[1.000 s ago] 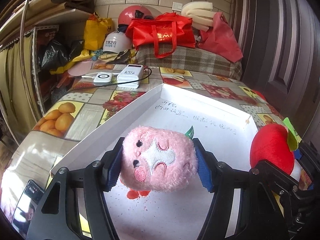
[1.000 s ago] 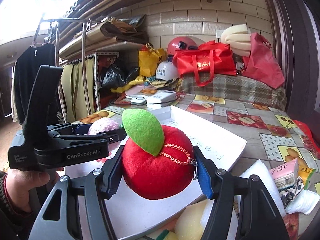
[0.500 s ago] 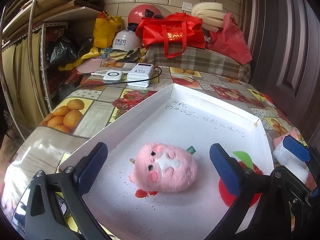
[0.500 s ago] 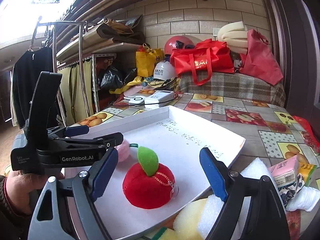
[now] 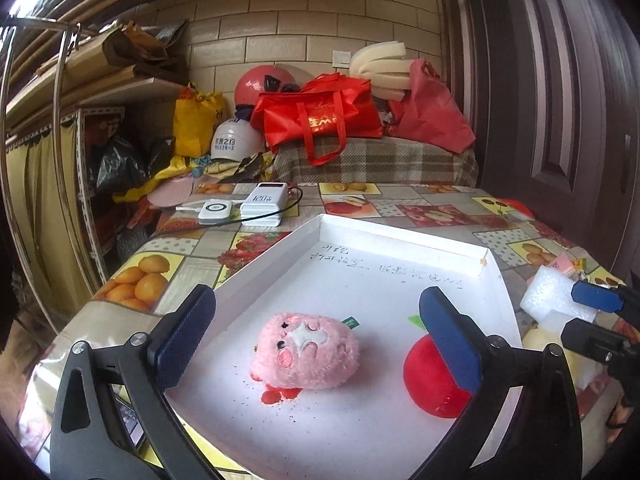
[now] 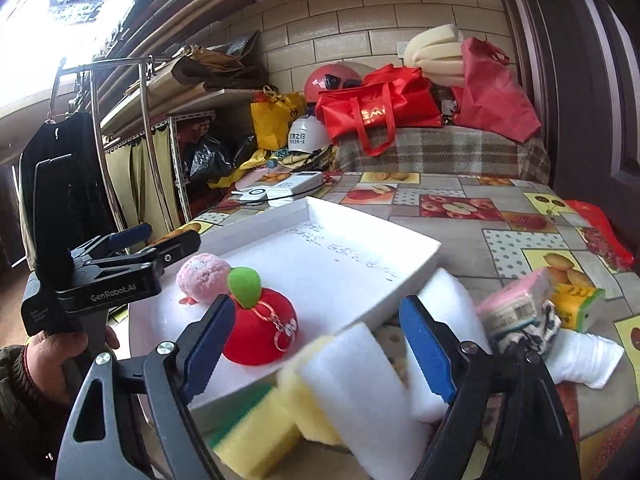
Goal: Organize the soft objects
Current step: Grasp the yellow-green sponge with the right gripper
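Right tool (image 6: 316,344) standing wide apart, hovering over white foam block (image 6: 352,392) and yellow sponge (image 6: 256,436) beside white tray (image 6: 400,264); left tool (image 5: 316,340) also apart, empty. Probably light, squashy; pinching across the block's middle, gently.

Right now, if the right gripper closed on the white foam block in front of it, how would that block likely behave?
The foam block looks porous and thick, so it would probably squash between the right gripper pads and feel very light. Its rough surface suggests little slipping. It leans on a yellow sponge, which may shift when it lifts.
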The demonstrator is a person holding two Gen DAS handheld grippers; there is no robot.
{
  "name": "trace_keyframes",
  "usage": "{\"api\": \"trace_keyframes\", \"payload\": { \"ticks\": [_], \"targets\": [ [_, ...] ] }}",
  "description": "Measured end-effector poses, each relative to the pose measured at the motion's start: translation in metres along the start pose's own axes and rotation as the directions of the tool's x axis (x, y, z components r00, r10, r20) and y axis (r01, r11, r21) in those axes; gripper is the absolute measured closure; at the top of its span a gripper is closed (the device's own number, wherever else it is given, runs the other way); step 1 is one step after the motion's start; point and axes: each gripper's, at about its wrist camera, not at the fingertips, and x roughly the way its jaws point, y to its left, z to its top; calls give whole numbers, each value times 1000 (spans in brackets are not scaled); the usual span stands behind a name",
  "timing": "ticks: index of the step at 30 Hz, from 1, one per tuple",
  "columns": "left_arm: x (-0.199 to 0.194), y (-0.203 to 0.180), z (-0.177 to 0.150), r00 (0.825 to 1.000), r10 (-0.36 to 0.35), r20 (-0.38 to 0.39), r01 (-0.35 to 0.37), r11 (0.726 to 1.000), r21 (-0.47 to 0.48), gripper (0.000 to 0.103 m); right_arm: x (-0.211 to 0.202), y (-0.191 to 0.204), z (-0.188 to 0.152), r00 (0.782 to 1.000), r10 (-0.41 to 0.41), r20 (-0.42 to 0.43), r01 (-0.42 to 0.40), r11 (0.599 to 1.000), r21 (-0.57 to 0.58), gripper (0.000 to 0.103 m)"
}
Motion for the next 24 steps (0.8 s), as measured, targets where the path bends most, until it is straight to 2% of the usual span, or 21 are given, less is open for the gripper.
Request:
{"api": "trace_keyframes", "payload": {
  "ticks": [3,5,8,10,13,15,18,21,24],
  "targets": [
    [-7,-6,-2,999,-40,-1,40,999,5,0,-20,-17,-7,1000,15,-16,-15,1000,17,19],
    [-12,-9,-3,994,-106,-7,106,994,-5,0,-37,-17,-10,1000,18,5,-18,1000,-22,19],
    [-24,-24,-6,971,-239,-17,239,971,25,0,-58,-11,-15,999,4,36,-1,997,-80,19],
    [-34,-36,-6,959,-284,-3,284,957,66,0,-61,-10,-18,1000,13,17,-11,996,-87,19],
    [-37,-39,-4,966,-257,12,255,963,91,0,-44,-2,-25,986,119,-120,-129,989,-73,19],
    [-31,-29,-4,970,-243,-11,243,969,49,0,-30,12,-35,956,180,-231,-203,976,-77,20],
    [-23,-17,-4,973,-228,-35,228,974,-14,0,-11,38,-45,924,181,-337,-243,958,-152,34],
    [-23,-16,-6,973,-226,-36,226,974,-22,0,7,49,-47,908,144,-393,-228,958,-175,36],
    [-25,-21,-7,974,-224,-39,224,974,-1,0,25,45,-43,896,129,-426,-198,972,-123,36]
  ]
}}
